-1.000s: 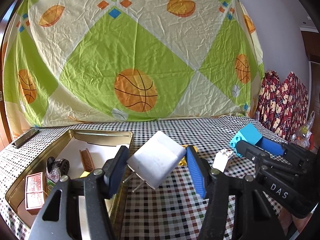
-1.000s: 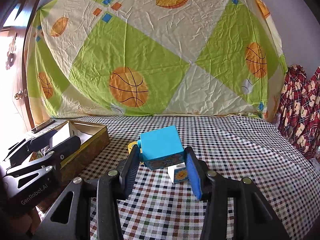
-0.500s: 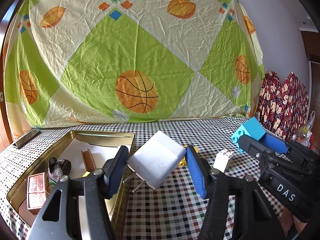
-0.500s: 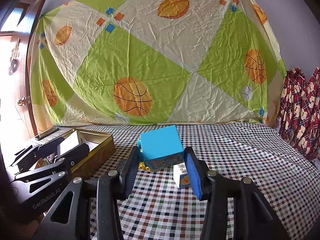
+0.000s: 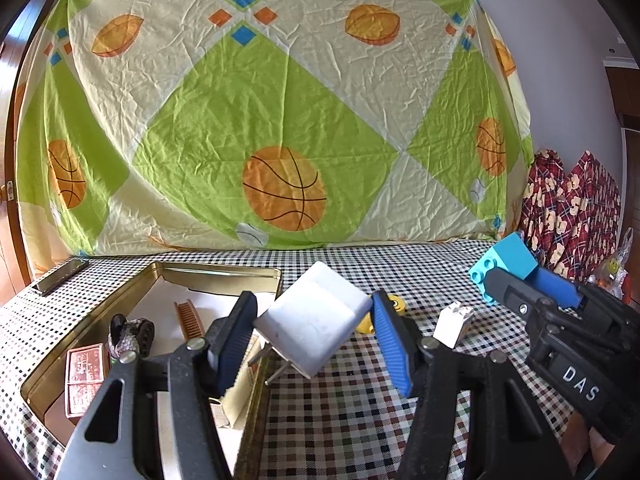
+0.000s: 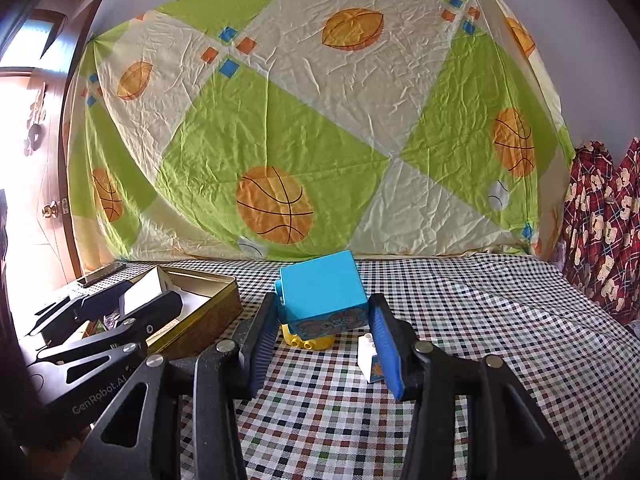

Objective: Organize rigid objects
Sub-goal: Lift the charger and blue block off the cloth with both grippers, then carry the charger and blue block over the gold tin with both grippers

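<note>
My left gripper [image 5: 314, 330] is shut on a white plug-in charger [image 5: 312, 322], tilted, its metal prongs pointing down-left at the right rim of the gold tin [image 5: 216, 272]. My right gripper [image 6: 322, 326] is shut on a blue toy brick [image 6: 322, 294], lifted off the checked cloth. That same blue toy brick [image 5: 506, 262] shows at the right of the left wrist view. A white brick [image 6: 370, 358] and a yellow brick [image 6: 306, 340] lie on the cloth below the right gripper. The white brick [image 5: 452, 322] lies right of the left gripper too.
The tin holds a brown comb [image 5: 188, 318], a reddish-brown bar [image 5: 84, 374], a dark small object [image 5: 128, 334] and white paper. A phone [image 5: 60, 276] lies on the cloth at the far left. A patterned sheet [image 5: 280, 120] hangs behind the table, and plaid fabric [image 5: 572, 208] at right.
In the right wrist view the table and backdrop have slid down the picture; the blue brick stays clamped. The left gripper and charger have barely shifted.
</note>
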`<state>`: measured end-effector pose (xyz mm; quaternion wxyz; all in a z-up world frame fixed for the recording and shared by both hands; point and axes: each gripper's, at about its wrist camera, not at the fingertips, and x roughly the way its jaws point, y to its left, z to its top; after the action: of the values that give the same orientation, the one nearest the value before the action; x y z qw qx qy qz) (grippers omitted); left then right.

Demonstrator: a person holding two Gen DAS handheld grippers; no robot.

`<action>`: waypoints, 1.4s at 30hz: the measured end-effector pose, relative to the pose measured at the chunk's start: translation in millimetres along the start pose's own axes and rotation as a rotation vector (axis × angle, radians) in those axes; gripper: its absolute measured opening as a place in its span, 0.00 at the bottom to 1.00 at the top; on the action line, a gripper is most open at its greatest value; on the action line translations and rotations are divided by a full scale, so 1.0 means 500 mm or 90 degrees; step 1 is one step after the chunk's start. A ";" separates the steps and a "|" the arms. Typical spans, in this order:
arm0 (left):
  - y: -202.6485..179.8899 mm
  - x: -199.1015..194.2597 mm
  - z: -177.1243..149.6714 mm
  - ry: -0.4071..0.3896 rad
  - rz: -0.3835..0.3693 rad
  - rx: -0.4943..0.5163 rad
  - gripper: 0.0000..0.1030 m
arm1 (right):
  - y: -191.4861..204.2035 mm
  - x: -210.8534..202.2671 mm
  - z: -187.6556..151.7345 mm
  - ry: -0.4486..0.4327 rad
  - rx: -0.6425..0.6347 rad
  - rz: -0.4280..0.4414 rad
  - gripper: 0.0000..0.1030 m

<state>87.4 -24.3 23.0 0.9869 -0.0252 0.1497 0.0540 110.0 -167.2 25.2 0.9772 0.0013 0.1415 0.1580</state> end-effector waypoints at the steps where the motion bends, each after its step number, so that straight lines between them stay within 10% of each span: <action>1: 0.002 -0.001 0.000 -0.001 0.002 0.000 0.57 | 0.001 0.000 0.000 -0.001 0.000 0.001 0.47; 42: 0.110 -0.020 -0.009 0.019 0.028 -0.051 0.57 | 0.120 0.031 -0.001 0.011 -0.030 0.076 0.47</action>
<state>70.2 29.0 19.8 0.9813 -0.0624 0.1631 0.0813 105.2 -105.2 23.2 0.9645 -0.0147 0.1456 0.2196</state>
